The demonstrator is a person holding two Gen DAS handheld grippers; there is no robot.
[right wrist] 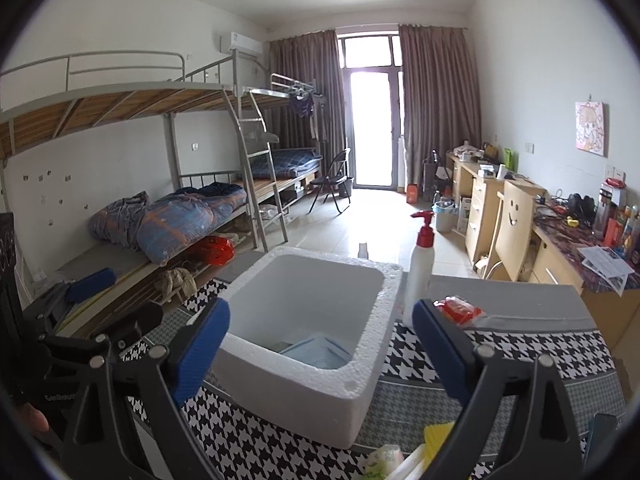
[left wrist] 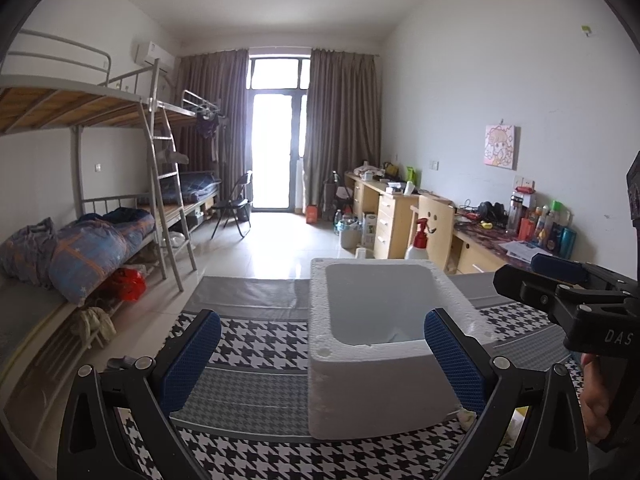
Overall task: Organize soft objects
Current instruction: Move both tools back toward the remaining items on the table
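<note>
White foam forms the box (left wrist: 360, 344) seen from the left wrist, standing open-topped on the houndstooth cloth (left wrist: 248, 340) just ahead of the left gripper (left wrist: 322, 356). Its blue pads (left wrist: 192, 360) are spread wide; nothing is held between them, and the box's near left corner is framed in the gap, though contact cannot be confirmed. The right gripper (left wrist: 556, 280) is seen at the right edge, beyond the box; its opening cannot be judged from this side.

From the right wrist, the box (right wrist: 316, 376) is shown to contain a pale blue folded item (right wrist: 316, 354), apparently a face mask, lying on the bottom. The right gripper (right wrist: 320, 348) is likewise held wide open and empty above the box's near rim. Soft items remain outside: a red packet (right wrist: 458, 309) on the cloth beside the pump bottle (right wrist: 420, 276), and a yellow, sponge-like piece (right wrist: 438, 438) with a pale bundle (right wrist: 386, 460) at the lower edge.

A fresh pickup is judged to be the step in hand. It would be done well if one loose item were approached from above, pinched gently at its middle, and lowered fully inside before release. The bottle should be kept clear of.
</note>
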